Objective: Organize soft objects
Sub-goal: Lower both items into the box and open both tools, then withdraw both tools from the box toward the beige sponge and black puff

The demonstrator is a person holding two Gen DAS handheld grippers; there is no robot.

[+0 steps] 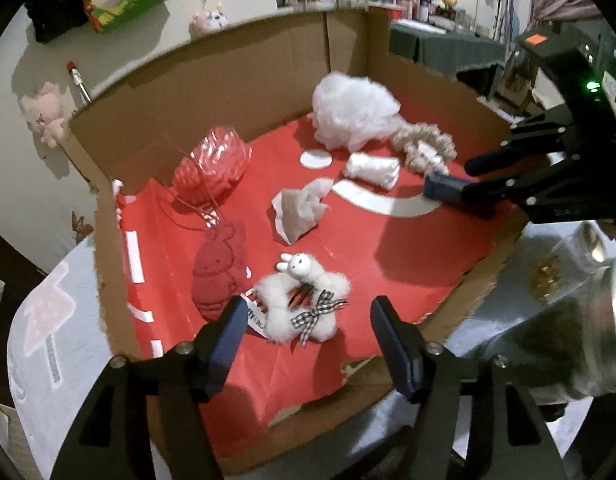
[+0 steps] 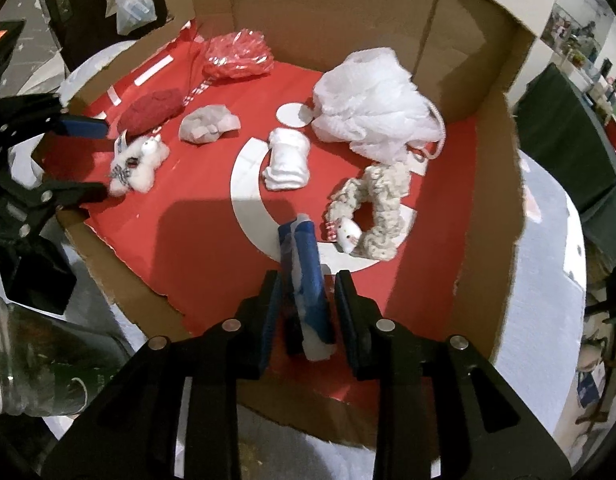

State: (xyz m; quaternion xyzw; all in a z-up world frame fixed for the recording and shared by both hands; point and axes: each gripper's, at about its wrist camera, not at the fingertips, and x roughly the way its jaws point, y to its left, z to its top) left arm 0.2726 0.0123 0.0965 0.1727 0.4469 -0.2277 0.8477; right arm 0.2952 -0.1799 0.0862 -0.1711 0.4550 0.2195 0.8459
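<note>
A shallow cardboard box [image 1: 211, 68] lined with red paper [image 1: 364, 248] sits on a round table [image 1: 43, 320] and holds the soft things. The left gripper [image 1: 303, 334] hovers over the near left edge with its fingers [image 1: 227, 332] spread apart and nothing between them; a fluffy white scrunchie with a bunny and checked bow [image 1: 303, 304] lies on the paper just beyond them. Left of it lies a dark red knitted piece [image 1: 219, 272], and farther back a red mesh puff [image 1: 213, 166]. A crumpled tissue [image 1: 299, 210] lies mid-box, a folded white cloth [image 1: 372, 170] beyond it, a white mesh puff [image 1: 352, 114] at the far right. The right gripper [image 2: 308, 308] has its fingers [image 2: 267, 312] parted slightly around a blue and white packet [image 2: 308, 280], pads not clearly pressing on it. Just beyond to the right lies a cream knitted scrunchie [image 2: 372, 208].
</note>
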